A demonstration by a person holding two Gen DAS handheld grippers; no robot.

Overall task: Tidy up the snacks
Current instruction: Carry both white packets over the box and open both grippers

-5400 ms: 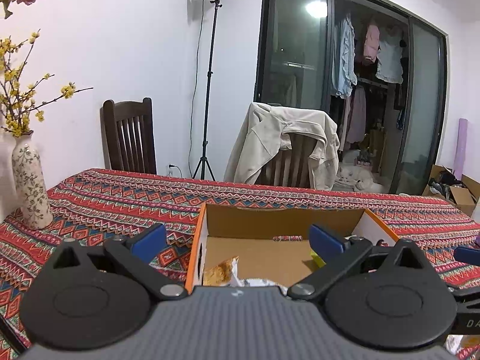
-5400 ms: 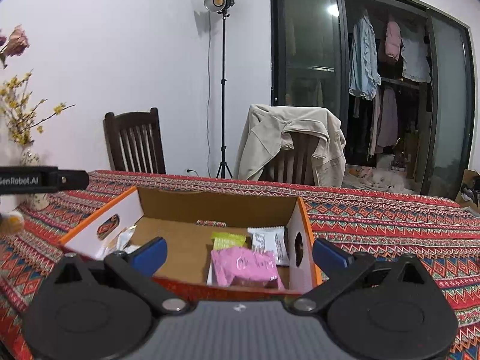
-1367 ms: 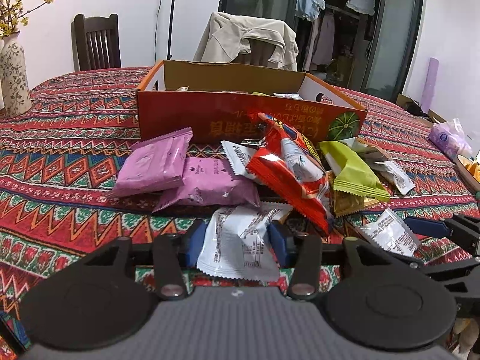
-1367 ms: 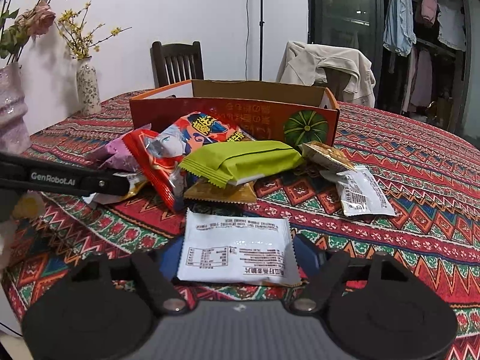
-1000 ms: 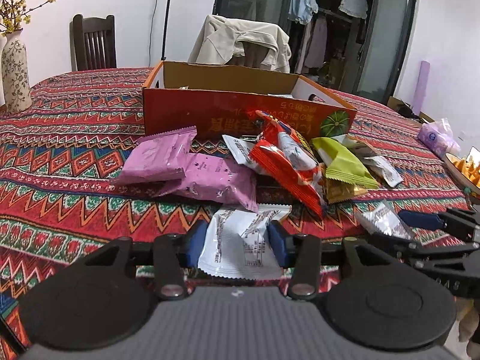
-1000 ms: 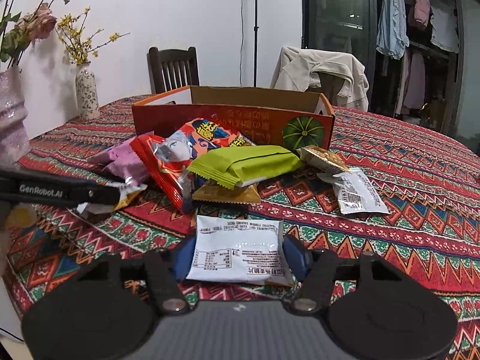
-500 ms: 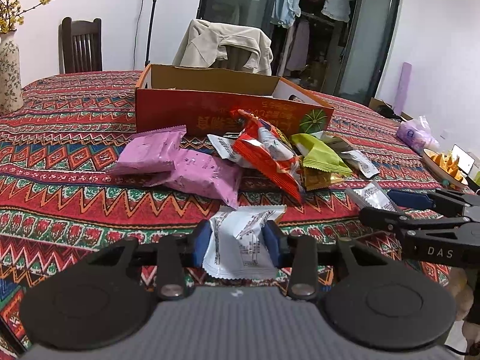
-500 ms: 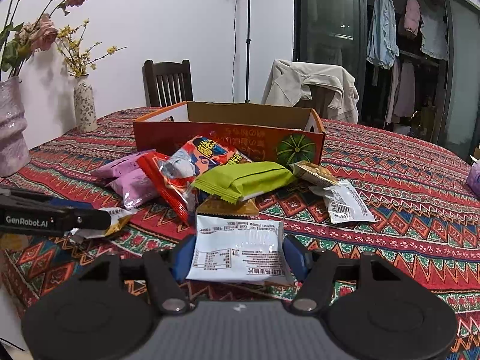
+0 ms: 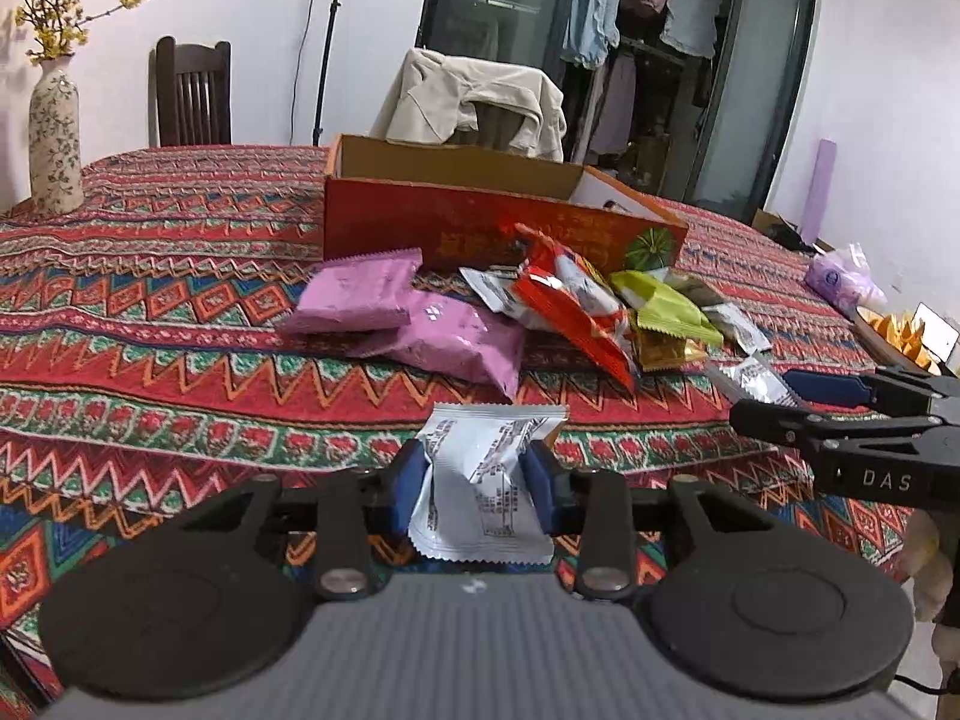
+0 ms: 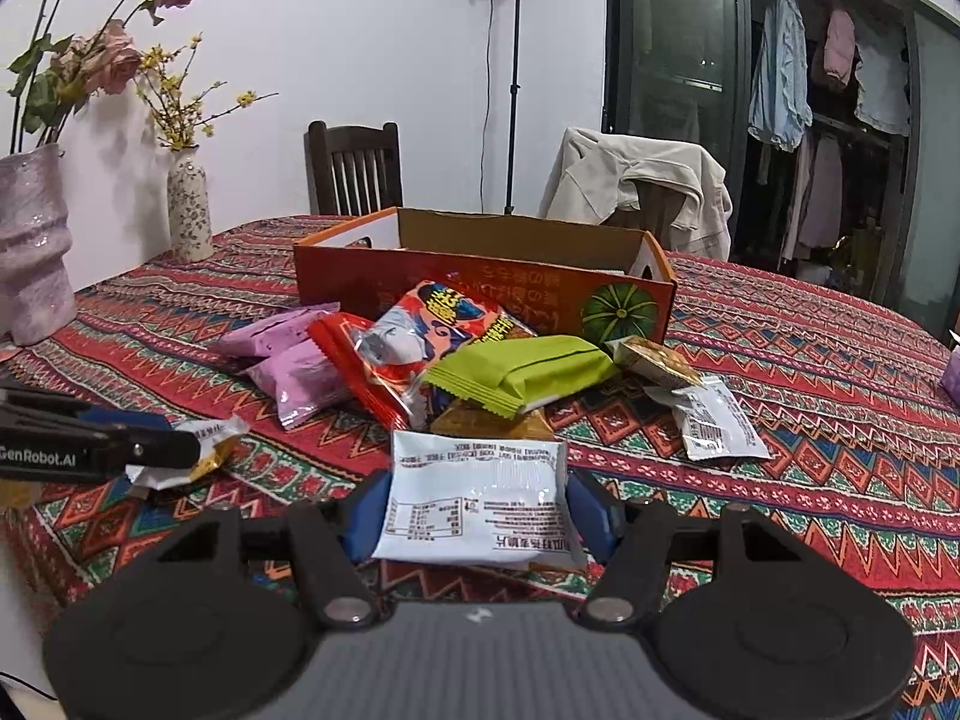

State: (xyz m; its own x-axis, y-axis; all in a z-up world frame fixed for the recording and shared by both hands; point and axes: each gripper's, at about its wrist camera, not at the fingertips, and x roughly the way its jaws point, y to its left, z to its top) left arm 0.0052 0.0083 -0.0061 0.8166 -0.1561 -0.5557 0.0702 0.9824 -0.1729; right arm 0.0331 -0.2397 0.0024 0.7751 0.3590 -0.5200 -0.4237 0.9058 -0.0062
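1. The left tongs (image 9: pixel 474 480) pinch a crumpled white sachet (image 9: pixel 483 483) above the near desk (image 9: pixel 150 324) edge.
2. The right tongs (image 10: pixel 477 513) clamp a flat white packet (image 10: pixel 477 501).
3. Beyond them, a heap of snacks (image 10: pixel 456 360) lies in front of the orange cardboard box (image 10: pixel 480 282).
4. Two vases (image 10: pixel 189 210) stand far left.

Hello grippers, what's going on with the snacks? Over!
Left gripper shut on crumpled white packet. Right gripper shut on flat white packet. Snack pile lies before orange box.
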